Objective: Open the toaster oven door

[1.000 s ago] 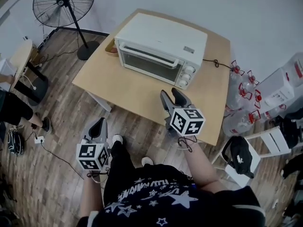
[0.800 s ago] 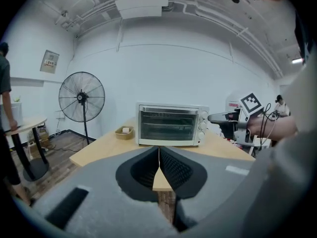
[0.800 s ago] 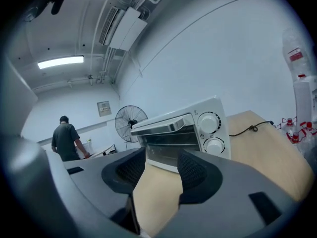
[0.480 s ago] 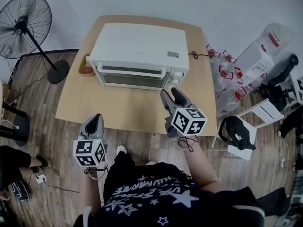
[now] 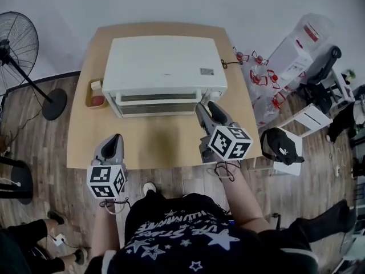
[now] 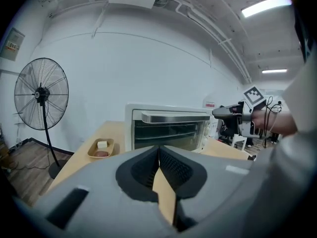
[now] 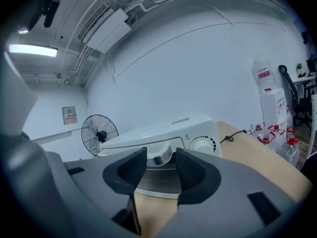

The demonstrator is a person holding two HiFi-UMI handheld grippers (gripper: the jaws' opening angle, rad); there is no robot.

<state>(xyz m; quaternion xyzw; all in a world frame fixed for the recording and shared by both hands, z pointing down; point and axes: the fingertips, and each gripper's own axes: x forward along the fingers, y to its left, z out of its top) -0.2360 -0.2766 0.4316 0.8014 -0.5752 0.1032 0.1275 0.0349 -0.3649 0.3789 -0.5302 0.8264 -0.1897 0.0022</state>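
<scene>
A person [image 5: 188,238] is standing at a light wooden table [image 5: 154,147], where a white boxy toaster oven [image 5: 165,64] is sitting with its glass door [image 5: 157,103] closed and facing them. The right gripper [image 5: 209,108] is hovering at the oven's front right corner, its jaws spread though just now narrowing, with nothing caught between them; the door's silver bar handle [image 7: 159,158] is showing through the gap beyond. The left gripper [image 5: 114,138] is hanging over the table's near edge, apart from the oven, jaws pressed together and empty. A small wooden dish [image 5: 96,93] is lying beside the oven's left end.
</scene>
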